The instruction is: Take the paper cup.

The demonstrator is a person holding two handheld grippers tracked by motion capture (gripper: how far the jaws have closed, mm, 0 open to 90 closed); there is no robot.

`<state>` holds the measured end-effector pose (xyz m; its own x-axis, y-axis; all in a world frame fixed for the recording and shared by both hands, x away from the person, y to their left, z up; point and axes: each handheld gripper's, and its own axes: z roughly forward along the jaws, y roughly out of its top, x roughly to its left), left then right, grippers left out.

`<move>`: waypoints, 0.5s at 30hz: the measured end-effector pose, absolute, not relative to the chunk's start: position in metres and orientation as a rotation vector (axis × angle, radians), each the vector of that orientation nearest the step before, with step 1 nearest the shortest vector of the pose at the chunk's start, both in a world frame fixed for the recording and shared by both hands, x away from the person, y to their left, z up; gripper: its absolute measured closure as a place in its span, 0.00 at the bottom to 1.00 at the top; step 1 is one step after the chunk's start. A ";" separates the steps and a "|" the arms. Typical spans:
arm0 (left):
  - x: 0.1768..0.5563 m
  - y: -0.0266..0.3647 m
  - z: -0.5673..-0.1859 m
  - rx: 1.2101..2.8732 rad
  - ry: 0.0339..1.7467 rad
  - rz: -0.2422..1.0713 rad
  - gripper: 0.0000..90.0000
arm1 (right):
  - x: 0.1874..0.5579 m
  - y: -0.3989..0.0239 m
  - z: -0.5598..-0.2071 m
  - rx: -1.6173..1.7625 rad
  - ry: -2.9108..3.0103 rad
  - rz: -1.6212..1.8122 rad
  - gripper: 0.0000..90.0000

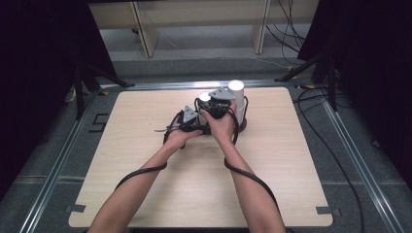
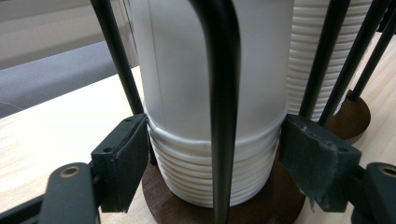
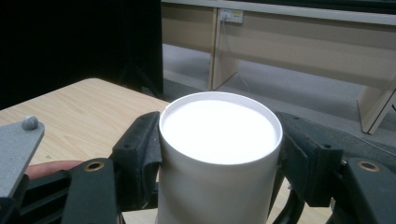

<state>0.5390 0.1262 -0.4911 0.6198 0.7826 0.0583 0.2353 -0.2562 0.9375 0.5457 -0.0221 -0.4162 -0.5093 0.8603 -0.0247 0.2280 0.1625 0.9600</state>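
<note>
Two stacks of cups are standing side by side in a wire rack (image 2: pixel 219 93) near the far middle of the worktop (image 1: pixel 194 184). The taller stack (image 1: pixel 236 90) is sitting right of the shorter stack (image 1: pixel 204 97).

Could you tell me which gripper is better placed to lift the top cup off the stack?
The right gripper: its jaws clasp the top cup just under its rim. The left gripper sits low, at the stack.

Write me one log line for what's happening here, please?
left gripper: jaws at lower cups of nested stack | right gripper: shut on top cup | rack: wire holder, wooden base | table
</note>
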 end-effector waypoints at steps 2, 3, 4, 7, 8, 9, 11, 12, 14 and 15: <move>0.539 0.126 -0.491 1.797 0.823 0.654 0.27 | 0.544 -0.020 -0.416 1.053 1.843 1.387 0.39; 0.539 0.126 -0.491 1.796 0.823 0.654 0.27 | 0.545 -0.020 -0.416 1.050 1.844 1.399 0.39; 0.539 0.126 -0.491 1.797 0.821 0.656 0.27 | 0.546 -0.022 -0.415 0.998 1.850 1.366 0.39; 0.539 0.126 -0.490 1.799 0.821 0.656 0.27 | 0.546 -0.022 -0.415 0.998 1.842 1.371 0.39; 0.539 0.126 -0.490 1.801 0.822 0.653 0.27 | 0.545 -0.022 -0.415 1.024 1.844 1.377 0.39; 0.540 0.127 -0.490 1.808 0.821 0.649 0.27 | 0.546 -0.022 -0.415 1.014 1.839 1.388 0.39; 0.541 0.127 -0.491 1.807 0.823 0.638 0.25 | 0.546 -0.024 -0.414 1.016 1.848 1.387 0.39; 0.542 0.126 -0.491 1.813 0.824 0.637 0.24 | 0.546 -0.022 -0.415 1.063 1.849 1.418 0.39; 0.543 0.124 -0.492 1.800 0.833 0.633 0.22 | 0.545 -0.023 -0.414 1.058 1.850 1.407 0.39; 0.544 0.124 -0.492 1.802 0.834 0.636 0.22 | 0.546 -0.022 -0.414 1.054 1.851 1.406 0.39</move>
<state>0.5436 0.1237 -0.4917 0.6221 0.7817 0.0449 0.2502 -0.2529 0.9346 0.5456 -0.0225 -0.4143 -0.5190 0.8546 0.0137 0.2426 0.1320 0.9611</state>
